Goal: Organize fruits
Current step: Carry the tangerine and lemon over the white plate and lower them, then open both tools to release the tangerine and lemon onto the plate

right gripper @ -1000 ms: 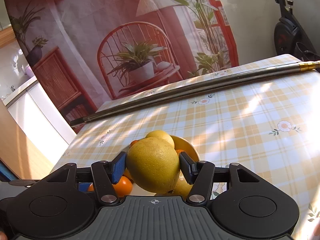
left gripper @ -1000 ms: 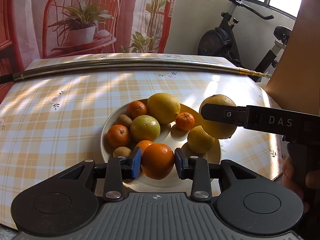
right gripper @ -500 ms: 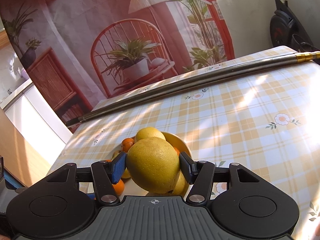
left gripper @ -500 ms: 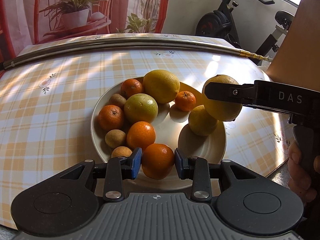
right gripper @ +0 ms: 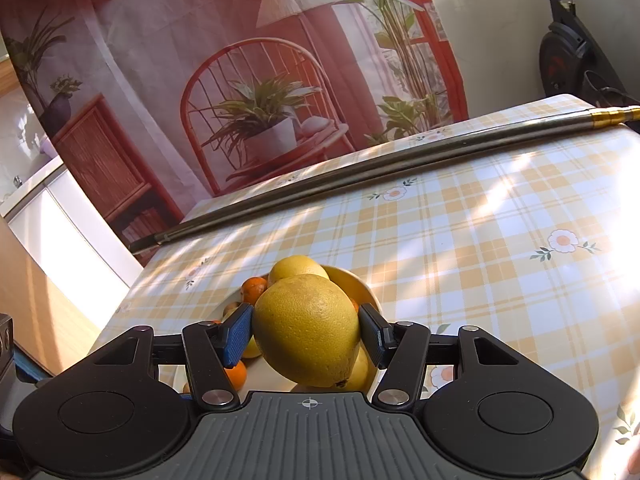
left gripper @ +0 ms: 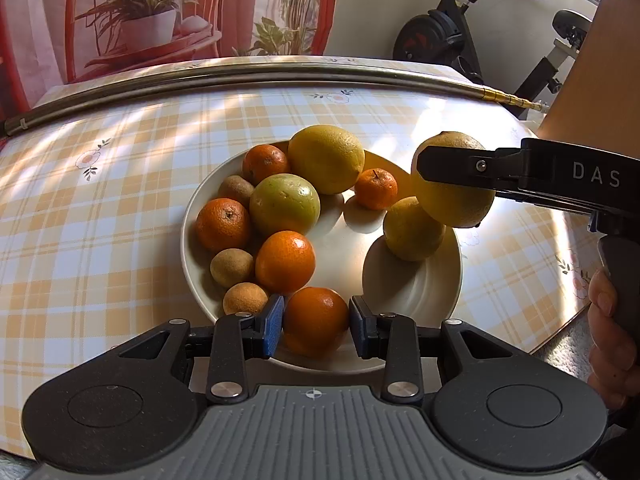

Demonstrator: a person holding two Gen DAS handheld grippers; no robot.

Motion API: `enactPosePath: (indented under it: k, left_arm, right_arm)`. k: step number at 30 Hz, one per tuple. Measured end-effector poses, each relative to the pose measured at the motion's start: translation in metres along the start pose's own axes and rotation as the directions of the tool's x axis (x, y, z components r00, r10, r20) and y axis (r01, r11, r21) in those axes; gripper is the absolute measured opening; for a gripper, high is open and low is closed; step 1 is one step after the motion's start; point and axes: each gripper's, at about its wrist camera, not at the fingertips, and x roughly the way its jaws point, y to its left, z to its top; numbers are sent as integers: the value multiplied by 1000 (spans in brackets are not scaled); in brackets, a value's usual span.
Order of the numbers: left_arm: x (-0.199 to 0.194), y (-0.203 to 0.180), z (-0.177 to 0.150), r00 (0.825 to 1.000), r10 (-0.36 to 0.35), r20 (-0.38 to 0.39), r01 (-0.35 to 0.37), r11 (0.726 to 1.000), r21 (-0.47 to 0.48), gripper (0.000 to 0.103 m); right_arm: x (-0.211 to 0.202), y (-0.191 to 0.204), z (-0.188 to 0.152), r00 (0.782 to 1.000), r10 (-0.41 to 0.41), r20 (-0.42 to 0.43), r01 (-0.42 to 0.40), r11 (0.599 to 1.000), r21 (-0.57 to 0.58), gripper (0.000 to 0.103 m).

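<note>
The left gripper [left gripper: 316,326] is clamping an orange [left gripper: 316,322] just above the plate's [left gripper: 420,292] near rim; the right gripper [right gripper: 307,334] is gripping a large yellow citrus [right gripper: 308,328] beyond it, rightward.

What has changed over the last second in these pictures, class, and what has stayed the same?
The left gripper has carried its orange forward over the plate, bringing more fruit into view. The right gripper tilted slightly with its large yellow citrus. Both grips and the plated fruit stayed unchanged.
</note>
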Motion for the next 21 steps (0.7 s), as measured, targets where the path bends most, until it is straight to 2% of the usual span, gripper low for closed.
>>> enactPosePath:
  k: [11, 14, 21]
  left_arm:
    - [0, 0, 0, 1000, -4, -3, 4, 1000, -4, 37]
    - [-2, 0, 0, 1000, -19, 10, 19, 1000, 0, 41]
    - [-18, 1, 4, 996, -43, 76, 42, 999, 17, 42]
  right_arm:
    - [0, -1, 2, 1000, -3, 0, 3, 1000, 0, 53]
    - [0, -1, 3, 1000, -4, 3, 4, 1000, -3, 53]
    - [-2, 3, 2, 1000, -5, 10, 5, 1000, -21, 53]
